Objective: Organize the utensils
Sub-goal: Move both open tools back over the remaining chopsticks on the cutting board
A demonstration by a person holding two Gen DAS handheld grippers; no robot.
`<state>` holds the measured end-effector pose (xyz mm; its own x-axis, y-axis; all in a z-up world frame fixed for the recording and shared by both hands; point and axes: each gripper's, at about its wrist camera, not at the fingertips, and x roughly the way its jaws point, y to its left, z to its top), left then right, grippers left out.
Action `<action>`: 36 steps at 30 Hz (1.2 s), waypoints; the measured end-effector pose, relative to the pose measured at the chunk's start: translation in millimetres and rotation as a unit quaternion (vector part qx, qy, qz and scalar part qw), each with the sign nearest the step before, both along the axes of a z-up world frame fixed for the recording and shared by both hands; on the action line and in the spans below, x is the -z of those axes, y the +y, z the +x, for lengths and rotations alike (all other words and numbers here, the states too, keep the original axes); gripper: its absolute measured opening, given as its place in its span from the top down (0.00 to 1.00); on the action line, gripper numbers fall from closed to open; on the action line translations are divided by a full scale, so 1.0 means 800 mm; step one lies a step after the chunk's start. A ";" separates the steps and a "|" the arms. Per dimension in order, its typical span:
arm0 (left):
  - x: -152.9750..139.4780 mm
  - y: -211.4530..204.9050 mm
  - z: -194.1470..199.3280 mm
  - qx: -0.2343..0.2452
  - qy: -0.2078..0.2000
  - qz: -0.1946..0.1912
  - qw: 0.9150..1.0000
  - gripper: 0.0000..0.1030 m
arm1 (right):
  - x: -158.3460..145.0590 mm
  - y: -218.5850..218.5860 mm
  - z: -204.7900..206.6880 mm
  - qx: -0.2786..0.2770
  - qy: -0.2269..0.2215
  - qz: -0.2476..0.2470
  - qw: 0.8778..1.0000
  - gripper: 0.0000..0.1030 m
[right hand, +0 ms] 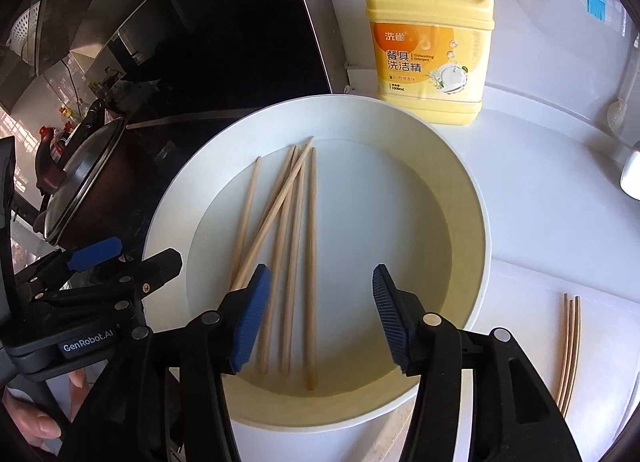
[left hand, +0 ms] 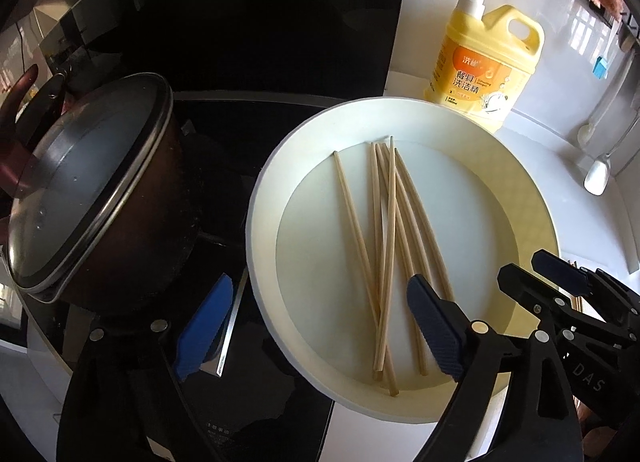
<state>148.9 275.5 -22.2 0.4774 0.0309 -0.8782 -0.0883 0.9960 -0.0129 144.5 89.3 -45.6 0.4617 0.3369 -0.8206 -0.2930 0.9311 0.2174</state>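
Chopsticks (right hand: 294, 258) lie loose in the white bowl (right hand: 468, 198) on the counter (right hand: 552, 222); three more (right hand: 570, 350) rest beside it. Both the left gripper (left hand: 316, 330) and right gripper (right hand: 320, 318) gape apart, empty. Left gripper reads "GenRobot.AI".

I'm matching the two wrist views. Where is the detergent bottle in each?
Left wrist: detergent bottle upper right, behind the basin.
Right wrist: bottle top, right of centre, behind the basin.
Shared landmark: the chopsticks in the basin.
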 end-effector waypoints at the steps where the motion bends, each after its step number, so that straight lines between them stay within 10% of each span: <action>1: -0.002 0.002 -0.003 0.000 -0.001 0.000 1.000 0.11 | -0.001 -0.001 -0.003 0.003 -0.002 0.000 1.000 0.45; 18: -0.020 -0.035 -0.049 0.044 -0.013 -0.020 0.999 0.06 | -0.013 -0.069 -0.084 0.085 -0.009 -0.021 0.996 0.33; 36: -0.014 -0.230 -0.134 0.041 -0.018 -0.025 0.999 0.06 | -0.012 -0.302 -0.181 0.136 -0.045 -0.031 0.989 0.31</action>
